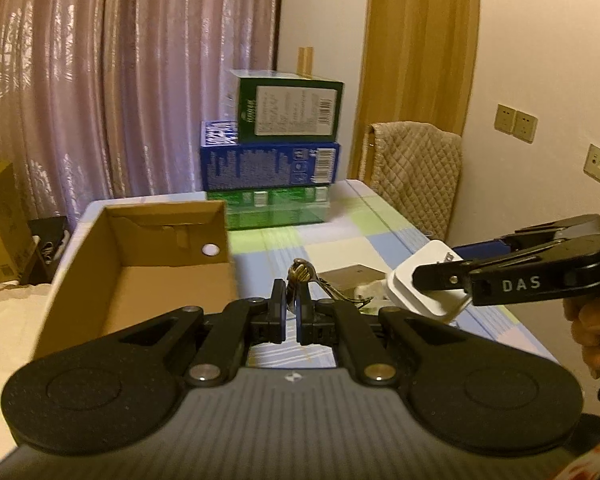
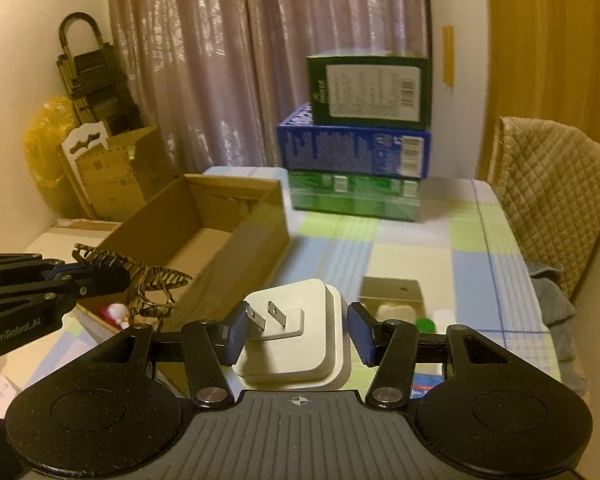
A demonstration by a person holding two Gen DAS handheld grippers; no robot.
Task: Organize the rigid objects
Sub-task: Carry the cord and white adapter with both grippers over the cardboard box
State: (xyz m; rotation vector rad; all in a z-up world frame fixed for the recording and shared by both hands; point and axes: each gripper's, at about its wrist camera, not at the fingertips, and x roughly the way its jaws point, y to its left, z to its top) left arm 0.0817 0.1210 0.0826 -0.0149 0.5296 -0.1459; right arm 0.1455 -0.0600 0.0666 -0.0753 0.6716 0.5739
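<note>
White square plug adapter sits clamped in our right gripper; our left gripper pinches a striped brown dinosaur figure beside the open cardboard box.

A: What do we log at the near edge?

B: Our right gripper, its blue pads closed on a white plug adapter, the two prongs facing the lens. The adapter hangs above the checked tablecloth.

A: And to the left?

B: Our left gripper, coming in from the edge, clamped on a striped toy dinosaur just in front of the open cardboard box.

A: Further back?

B: We count three stacked cartons: dark green on blue on light green. A quilted chair cover stands right; curtains behind. A small tan box lies beyond our right pad.
</note>
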